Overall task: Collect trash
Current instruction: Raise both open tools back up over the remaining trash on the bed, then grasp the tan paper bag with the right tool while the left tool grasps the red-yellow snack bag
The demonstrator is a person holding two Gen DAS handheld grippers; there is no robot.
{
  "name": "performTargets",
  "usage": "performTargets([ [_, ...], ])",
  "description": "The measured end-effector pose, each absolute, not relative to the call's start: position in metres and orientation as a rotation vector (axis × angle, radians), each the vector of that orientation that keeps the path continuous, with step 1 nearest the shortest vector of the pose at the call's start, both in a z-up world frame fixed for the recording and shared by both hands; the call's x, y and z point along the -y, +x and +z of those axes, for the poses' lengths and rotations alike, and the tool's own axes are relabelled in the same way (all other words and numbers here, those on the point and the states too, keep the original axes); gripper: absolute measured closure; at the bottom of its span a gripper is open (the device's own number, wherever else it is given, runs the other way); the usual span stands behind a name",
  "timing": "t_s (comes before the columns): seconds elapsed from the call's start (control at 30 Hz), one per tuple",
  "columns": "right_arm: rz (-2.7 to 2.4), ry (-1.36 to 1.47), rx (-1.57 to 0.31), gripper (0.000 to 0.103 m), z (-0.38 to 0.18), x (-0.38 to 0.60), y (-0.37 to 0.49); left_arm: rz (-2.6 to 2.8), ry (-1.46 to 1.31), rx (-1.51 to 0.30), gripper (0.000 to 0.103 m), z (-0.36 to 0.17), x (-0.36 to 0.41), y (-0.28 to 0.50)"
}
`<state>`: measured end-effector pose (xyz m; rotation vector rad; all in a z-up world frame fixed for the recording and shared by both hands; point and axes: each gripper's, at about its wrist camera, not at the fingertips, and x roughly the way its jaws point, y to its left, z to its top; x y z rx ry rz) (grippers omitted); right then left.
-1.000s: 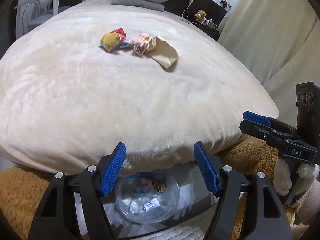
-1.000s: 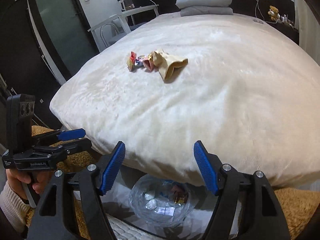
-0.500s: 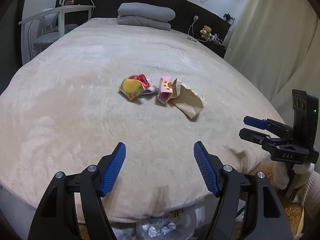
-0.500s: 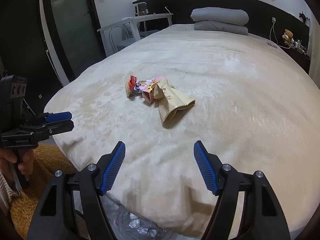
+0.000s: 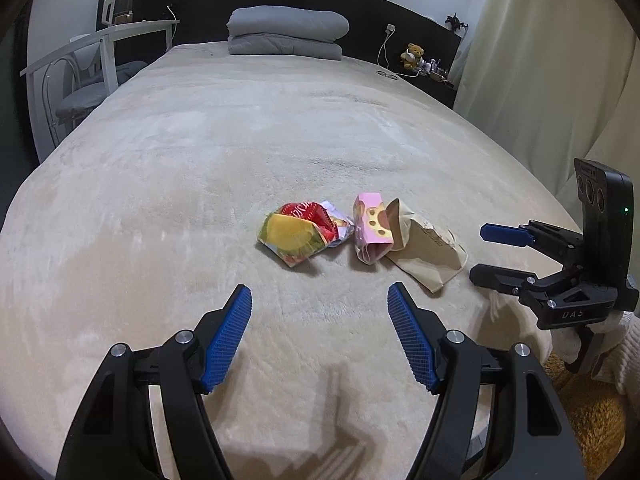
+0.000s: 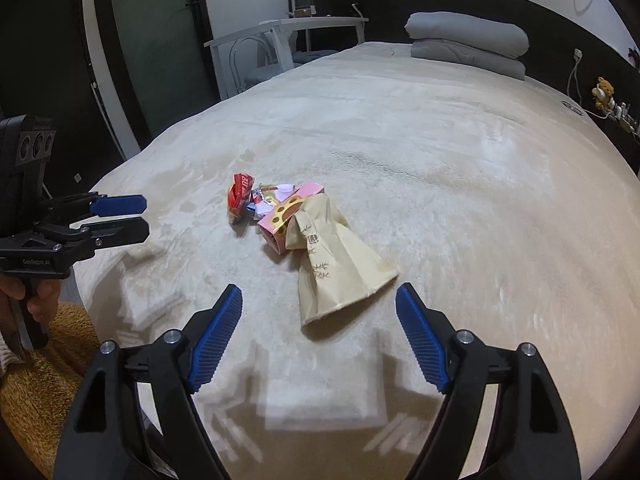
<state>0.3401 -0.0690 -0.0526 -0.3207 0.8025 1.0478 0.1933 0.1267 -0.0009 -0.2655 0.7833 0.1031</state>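
Three pieces of trash lie together on the cream bed: a red and yellow snack wrapper [image 5: 298, 234] [image 6: 240, 198], a pink carton [image 5: 372, 228] [image 6: 286, 216], and a beige paper bag [image 5: 428, 250] [image 6: 340, 268]. My left gripper [image 5: 320, 338] is open and empty, hovering over the bed short of the wrapper; it also shows in the right wrist view [image 6: 120, 218]. My right gripper [image 6: 318, 336] is open and empty, just short of the paper bag; it also shows in the left wrist view [image 5: 492, 252].
The bed [image 5: 200, 160] carries folded grey bedding [image 5: 286, 32] at the dark headboard. A white desk and chair [image 5: 88, 64] stand at the left, curtains [image 5: 540, 60] at the right, a teddy bear [image 5: 412, 54] on the bedside shelf. A brown rug [image 6: 40, 376] lies by the bed foot.
Both grippers rose from below the bed edge and moved forward over the bed toward the trash. The clear bag of trash on the floor has dropped out of view.
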Motion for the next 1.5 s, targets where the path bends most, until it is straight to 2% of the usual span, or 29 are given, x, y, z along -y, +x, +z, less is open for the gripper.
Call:
performTargets([
  [0.13, 1.061, -0.347, -0.825, 0.021, -0.063, 0.054, 0.357, 0.095, -0.253, -0.788, 0.033, -0.005, -0.139, 0.210],
  [0.2, 1.070, -0.359, -0.828, 0.021, -0.066, 0.047, 0.364, 0.082, -0.234, -0.791, 0.025, -0.008, -0.141, 0.219],
  [0.47, 1.106, -0.380, -0.858, 0.021, -0.077, 0.030, 0.383, 0.028, -0.161, -0.822, 0.024, -0.025, -0.147, 0.249],
  [0.73, 1.156, -0.392, -0.885, 0.023, -0.083, 0.023, 0.391, -0.049, -0.213, -0.844, 0.024, -0.042, -0.166, 0.268],
  [0.83, 1.169, -0.406, -0.890, 0.032, -0.085, 0.020, 0.391, -0.081, -0.213, -0.843, 0.024, -0.046, -0.167, 0.274],
  [0.87, 1.165, -0.415, -0.890, 0.041, -0.085, 0.019, 0.391, -0.084, -0.211, -0.849, 0.024, -0.048, -0.168, 0.276],
  [0.93, 1.158, -0.430, -0.885, 0.048, -0.085, 0.018, 0.390, -0.081, -0.212, -0.860, 0.024, -0.051, -0.170, 0.280],
  [1.0, 1.161, -0.435, -0.879, 0.054, -0.085, 0.019, 0.389, -0.088, -0.214, -0.853, 0.034, -0.050, -0.171, 0.280],
  [1.07, 1.159, -0.432, -0.870, 0.058, -0.082, 0.021, 0.389, -0.086, -0.210, -0.842, 0.034, -0.048, -0.170, 0.278],
  [1.2, 1.153, -0.404, -0.861, 0.062, -0.077, 0.027, 0.389, -0.073, -0.200, -0.840, 0.035, -0.047, -0.168, 0.273],
  [1.5, 1.130, -0.393, -0.840, 0.065, -0.069, 0.045, 0.379, -0.050, -0.210, -0.794, 0.035, -0.031, -0.163, 0.253],
])
